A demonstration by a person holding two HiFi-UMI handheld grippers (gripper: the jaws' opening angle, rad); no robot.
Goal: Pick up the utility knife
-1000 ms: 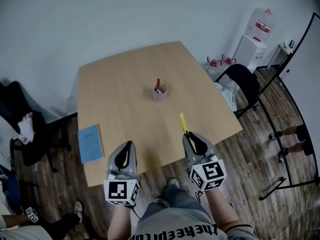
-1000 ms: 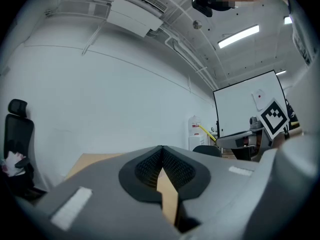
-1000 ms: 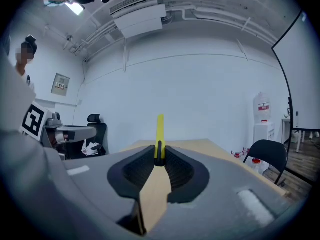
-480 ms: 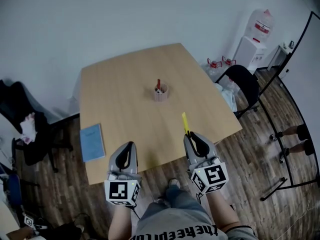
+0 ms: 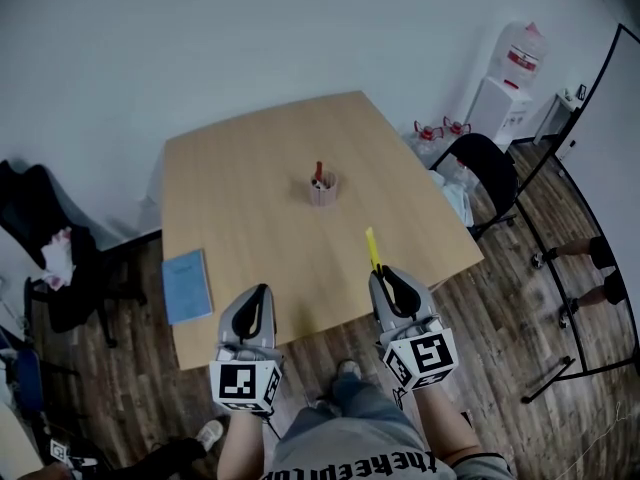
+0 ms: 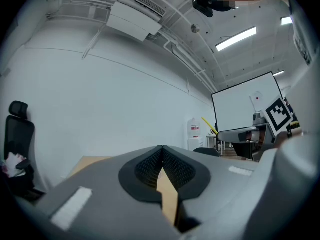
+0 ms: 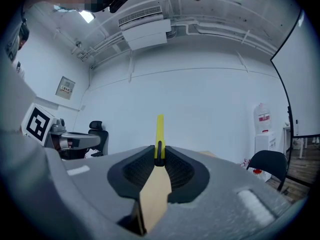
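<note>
Table (image 5: 250, 198): pale wood top with a smooth matt face and rounded corners, standing on dark plank flooring before a plain white wall.
Right gripper (image 5: 382, 272): the two grey jaws, with black ribbed pads, are closed almost fully on the utility knife (image 5: 372, 247). Only the narrow body of the knife keeps them apart.
Utility knife, place: it is clamped by its near end and stands out forward past the jaw tips, over the near right part of the table. It seems to be clear of the wood.
Utility knife, make: slim, flat yellow handle, probably hard plastic, with a dark slider strip where the pads hold it (image 7: 159, 134).
Change: compared with one second ago, the right gripper and the knife sit slightly higher. The hold looks the same.
Meaning: the pick-up seems to be done already, and what remains is only to keep the hold steady.
Left gripper (image 5: 257, 294): the jaws are together with nothing between them, and it is held level near the table's front edge.
Cup (image 5: 322, 187): small, round and pinkish, with a red pen inside, at the middle of the table.
Notebook (image 5: 187, 286): thin, blue and rectangular, lying flat at the front left corner.
Chair (image 5: 487, 168): black, beside the table's right edge.
</note>
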